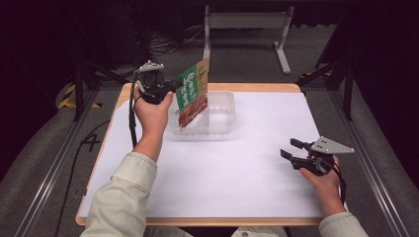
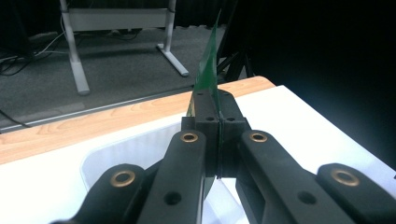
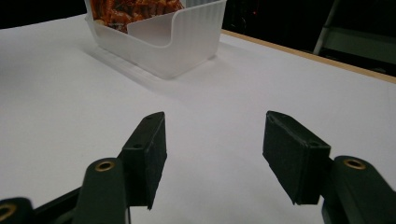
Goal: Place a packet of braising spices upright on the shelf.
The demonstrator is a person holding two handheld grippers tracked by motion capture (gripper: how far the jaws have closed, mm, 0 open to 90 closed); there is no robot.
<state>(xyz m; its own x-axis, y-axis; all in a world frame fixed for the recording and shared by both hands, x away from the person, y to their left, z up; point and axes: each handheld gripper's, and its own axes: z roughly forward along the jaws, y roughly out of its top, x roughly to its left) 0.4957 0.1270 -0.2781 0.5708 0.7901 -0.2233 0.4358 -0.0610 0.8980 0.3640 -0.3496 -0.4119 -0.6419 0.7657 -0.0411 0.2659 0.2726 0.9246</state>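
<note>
A flat snack packet (image 1: 192, 96), green at the top with red-brown food printed lower down, hangs tilted above a clear plastic tray (image 1: 225, 126), its lower end down inside the tray. My left gripper (image 1: 173, 90) is shut on the packet's left edge. In the left gripper view the packet (image 2: 208, 70) stands edge-on, pinched between the closed jaws of my left gripper (image 2: 218, 112), above the tray (image 2: 105, 156). At the right front of the table my right gripper (image 1: 290, 148) rests open and holds nothing. The right gripper view has my right gripper (image 3: 215, 126) facing the tray (image 3: 177, 44) and the packet (image 3: 130, 9).
A white sheet (image 1: 237, 168) covers most of the wooden table (image 1: 257, 87). The tray sits at the back, left of centre. A white metal stand (image 1: 247, 22) is on the floor beyond the far edge. Dark frame legs flank the table.
</note>
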